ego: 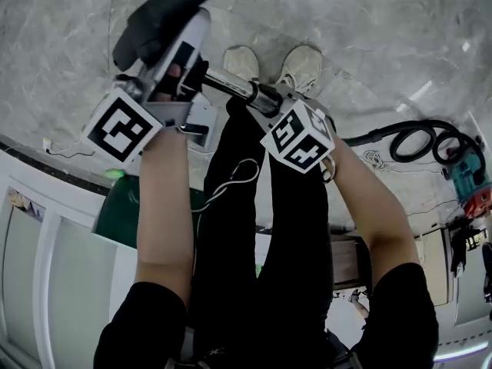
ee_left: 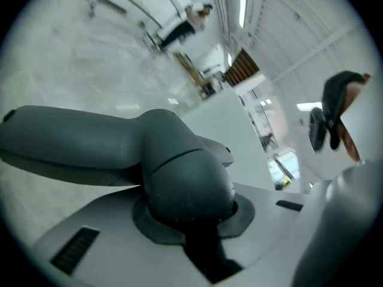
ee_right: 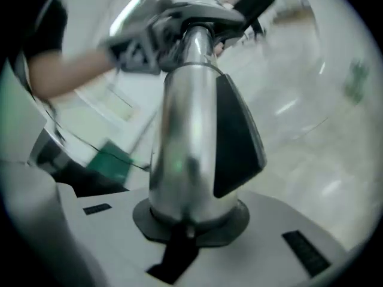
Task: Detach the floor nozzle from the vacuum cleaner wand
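Note:
The dark grey floor nozzle [ego: 157,18] reaches up and away at the top of the head view. My left gripper [ego: 171,61] is shut on its rounded neck [ee_left: 179,178], which fills the left gripper view between the jaws. A chrome wand [ego: 240,88] runs from that neck toward my right gripper [ego: 267,100]. The right gripper is shut on the wand's chrome end [ee_right: 182,154], which carries a black clip [ee_right: 236,139]. Nozzle and wand look joined, though the joint itself is hidden behind the left gripper.
The person's two shoes [ego: 273,64] stand on the grey marble floor just beyond the wand. A coiled black hose [ego: 419,141] and a teal and red machine [ego: 469,183] lie at the right. White panels [ego: 54,260] and a green object [ego: 123,210] are at the left.

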Demonstrator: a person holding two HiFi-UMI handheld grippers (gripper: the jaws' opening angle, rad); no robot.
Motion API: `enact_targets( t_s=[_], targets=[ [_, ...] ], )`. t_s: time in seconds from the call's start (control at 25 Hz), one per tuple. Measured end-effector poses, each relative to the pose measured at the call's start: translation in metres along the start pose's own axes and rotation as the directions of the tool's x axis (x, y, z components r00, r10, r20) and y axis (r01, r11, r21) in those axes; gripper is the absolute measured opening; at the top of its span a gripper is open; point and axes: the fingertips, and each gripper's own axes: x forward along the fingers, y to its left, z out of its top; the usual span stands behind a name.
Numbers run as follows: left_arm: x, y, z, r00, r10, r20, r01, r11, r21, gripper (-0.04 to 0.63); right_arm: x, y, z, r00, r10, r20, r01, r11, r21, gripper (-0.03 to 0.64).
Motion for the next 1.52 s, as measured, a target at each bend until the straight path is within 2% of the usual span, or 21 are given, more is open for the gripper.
enact_targets(
  t_s=[0.04,0.08,0.12,0.2,0.24,0.36,0.6,0.88,1.0,1.12,1.52],
  targets=[
    [-0.011,0.015,0.034,0.994,0.064,0.085,-0.065,0.998,0.001,0.074,0.006,-0.019,-0.019,0.978,-0.207,-0.033,0.203,0.975,-0.092,0.057],
    [-0.02,0.02,0.065,0.987,0.063,0.149,-0.064,0.998,-0.003,0.074,0.007,-0.026,-0.041,0.949,-0.311,-0.059,0.298,0.941,-0.162,0.057],
    [-0.024,0.016,0.085,0.985,0.021,0.17,-0.025,0.999,0.02,0.074,0.005,-0.024,-0.063,0.939,-0.332,-0.086,0.311,0.931,-0.191,0.057],
    [-0.022,0.001,0.091,0.99,-0.062,0.128,0.048,0.993,0.106,0.074,0.002,-0.02,-0.092,0.957,-0.268,-0.11,0.252,0.958,-0.14,0.057],
    [-0.02,-0.004,0.084,0.991,-0.077,0.109,0.063,0.99,0.125,0.074,0.001,-0.022,-0.098,0.969,-0.228,-0.094,0.219,0.971,-0.093,0.057],
    [-0.019,-0.008,0.053,0.993,-0.08,0.088,0.073,0.994,0.076,0.074,-0.005,-0.023,-0.092,0.986,-0.164,-0.03,0.164,0.986,0.007,0.057],
    [-0.016,-0.002,0.046,0.999,-0.019,0.032,0.016,0.995,0.102,0.074,-0.014,-0.051,-0.043,0.973,-0.229,-0.027,0.228,0.973,-0.036,0.057],
    [-0.015,-0.034,0.051,0.995,-0.091,0.05,0.094,0.994,-0.048,0.074,-0.038,-0.045,-0.027,0.967,-0.251,-0.038,0.25,0.968,-0.035,0.057],
    [-0.01,-0.042,0.051,0.994,-0.097,0.047,0.101,0.991,-0.093,0.074,-0.049,-0.051,-0.013,0.954,-0.3,-0.028,0.298,0.953,-0.055,0.057],
    [-0.012,-0.051,0.047,0.996,-0.08,0.024,0.082,0.994,-0.078,0.074,-0.057,-0.055,-0.001,0.94,-0.341,-0.013,0.34,0.938,-0.064,0.057],
    [-0.018,-0.069,0.044,0.994,-0.107,0.02,0.109,0.991,-0.074,0.074,-0.076,-0.058,0.021,0.898,-0.439,0.042,0.441,0.896,-0.061,0.057]
  ],
)
